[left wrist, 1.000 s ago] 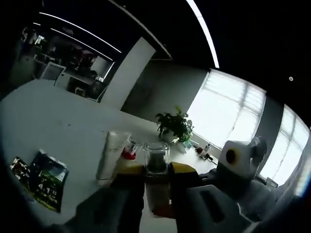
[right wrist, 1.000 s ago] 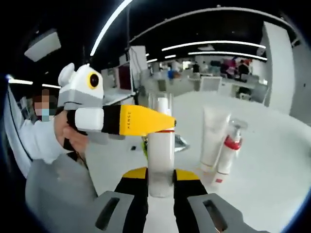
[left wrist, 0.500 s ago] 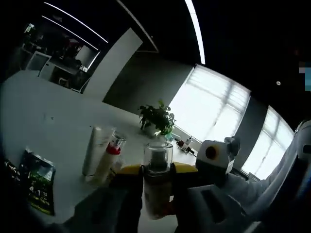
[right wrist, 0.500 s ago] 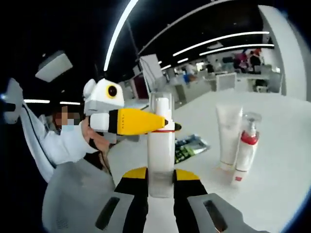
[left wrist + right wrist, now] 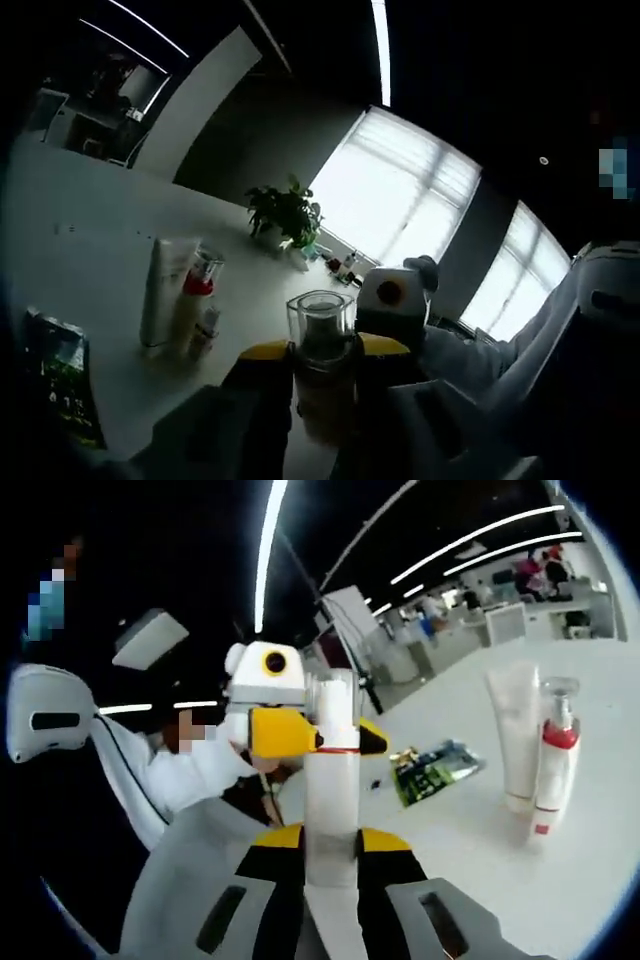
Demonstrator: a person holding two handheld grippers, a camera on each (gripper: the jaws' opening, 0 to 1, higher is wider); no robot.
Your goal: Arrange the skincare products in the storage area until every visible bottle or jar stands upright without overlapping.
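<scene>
A white bottle with a clear cap [image 5: 332,770] is held in the air between both grippers. My right gripper [image 5: 330,838] is shut on its lower body. My left gripper [image 5: 298,734] comes in from the left and is shut on its neck, at a thin red ring. In the left gripper view the same bottle [image 5: 322,345] stands between my left gripper's [image 5: 322,352] yellow jaws. On the white table [image 5: 470,830] a white tube [image 5: 513,735] and a red-collared pump bottle [image 5: 553,770] stand upright, side by side. The tube [image 5: 157,290] and the pump bottle [image 5: 193,300] also appear left of the held bottle.
A green printed packet [image 5: 435,770] lies flat on the table, also seen as the packet [image 5: 55,375] at the lower left. A small bottle [image 5: 207,326] stands beside the pump bottle. A potted plant [image 5: 285,210] is at the table's far end. A person in white sleeves holds the grippers.
Both cameras have swung with the hands, so the table items sit further left in the left view and further right in the right view. Both grippers have stayed shut on the bottle.
</scene>
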